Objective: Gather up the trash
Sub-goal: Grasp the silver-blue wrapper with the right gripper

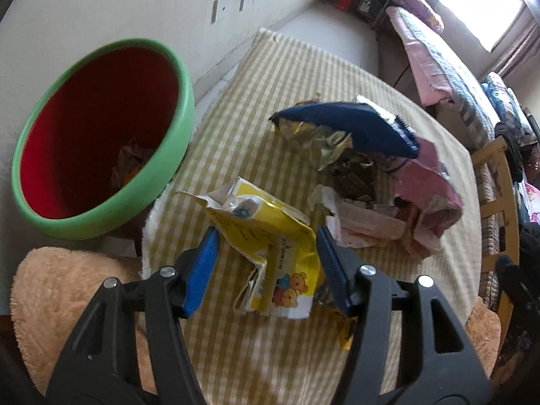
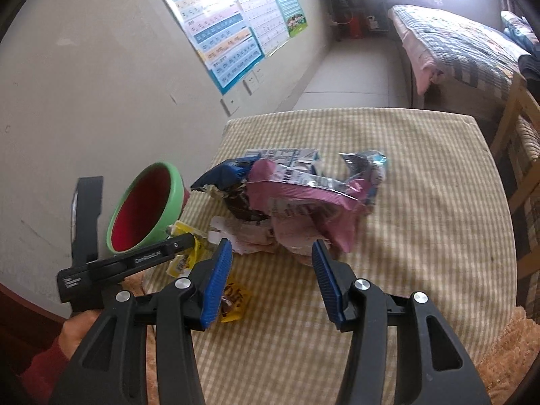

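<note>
Left wrist view: left gripper jaws apart, straddling crumpled yellow wrapper on checked tablecloth, pads not pressing. Probably light, crinkly, slippery; best pinched across the folded middle. Long axis from near edge toward green-rimmed bin. Right gripper also apart, empty.

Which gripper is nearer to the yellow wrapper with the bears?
Left. The left gripper straddles the yellow wrapper, jaws open; the right gripper is over the checked cloth, by the pink packet.
</note>
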The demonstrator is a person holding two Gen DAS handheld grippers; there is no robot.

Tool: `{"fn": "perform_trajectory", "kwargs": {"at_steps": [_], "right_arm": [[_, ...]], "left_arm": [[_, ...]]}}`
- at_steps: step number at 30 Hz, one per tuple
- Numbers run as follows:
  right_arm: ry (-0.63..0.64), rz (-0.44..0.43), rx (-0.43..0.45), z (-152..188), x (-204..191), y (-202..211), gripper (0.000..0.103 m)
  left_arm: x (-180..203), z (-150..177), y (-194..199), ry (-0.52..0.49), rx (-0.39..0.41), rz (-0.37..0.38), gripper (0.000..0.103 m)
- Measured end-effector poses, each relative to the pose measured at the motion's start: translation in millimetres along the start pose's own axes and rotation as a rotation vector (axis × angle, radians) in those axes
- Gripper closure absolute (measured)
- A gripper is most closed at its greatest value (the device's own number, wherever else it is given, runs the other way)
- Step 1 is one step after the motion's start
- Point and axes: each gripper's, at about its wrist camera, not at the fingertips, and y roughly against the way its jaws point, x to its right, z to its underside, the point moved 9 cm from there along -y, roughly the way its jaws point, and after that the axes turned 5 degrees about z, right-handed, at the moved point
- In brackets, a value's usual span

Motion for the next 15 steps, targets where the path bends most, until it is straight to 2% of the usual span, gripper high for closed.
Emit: {"fn": "perform_trajectory", "kwargs": {"at_steps": [5,6,8,9,10,15], "right_arm": [[-0.026,0.012,-0.014,4.7,12.0,-1.2,0.054],[-0.030,0.014,-0.016,6.2,13.7,-1.0,0.054],[-0.032,0.018,-0.018,7.3,15.9,-0.6,0.054],[-0.032,0.020,-0.020,7.2,16.2,-1.1,0.054],[-0.032,0.021,-0.021,7.0,16.7,-1.3,0.054],[-0.038,0.031,-0.029,2.5,25.5,-4.4,0.054]], "left_arm": [[-1.3,1.1,-12.0,0.035,-0.017,0.018,0.048],[-1.0,1.2,-12.0,0.038,-0.018,0.025,0.052],[0.7,1.8,-10.8,0.032,-0.018,0.029,0.073],[0.5,3.4,-9.7,0.022,-0.020,0.018,0.079],[0.3,5.0,-8.8,0.017,-0.025,0.023,0.083],[-3.9,16.3,-1.9,0.035,-0.030,0.043,0.085]]}}
